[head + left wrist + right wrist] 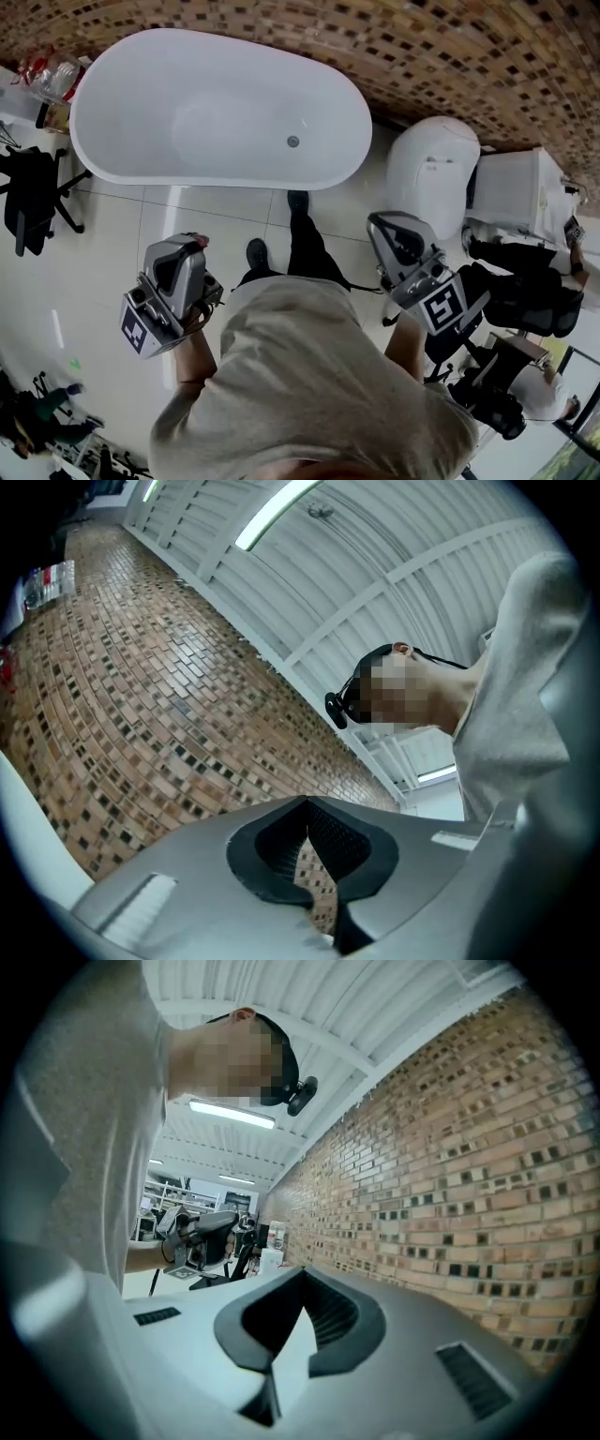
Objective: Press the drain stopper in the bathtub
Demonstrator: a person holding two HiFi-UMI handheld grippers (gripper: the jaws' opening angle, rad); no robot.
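Pale floor tiles [187, 216] and a brown mosaic wall [422, 47] frame a white oval bathtub [328, 84] that stands free at the top of the head view. The drain stopper [292, 142] sits in the tub's bottom, toward its right end, well apart from both tools.

It shows as a small round grey disc, darker than the glossy white around it. It is too small here to tell whether it is up or down.

The stopper is fixed in the drain, so weight should not matter. It is probably a stiff metal cap on a spring, meant to click under a short, firm push. It needs no grasp. Press it straight down on the middle of the cap with a closed tip. The cap and the enamel around it look smooth, so a push off centre may skid.

The person stands on the floor in front of the tub, holding the tools near the chest and aimed upward.

- The left tool [307, 803] has its tips pressed together and nothing between them, with only wall showing through the gap behind.
- The right tool [302, 1274] is likewise closed and empty.

Either one will have to turn downward and reach over the rim and deep into the tub.
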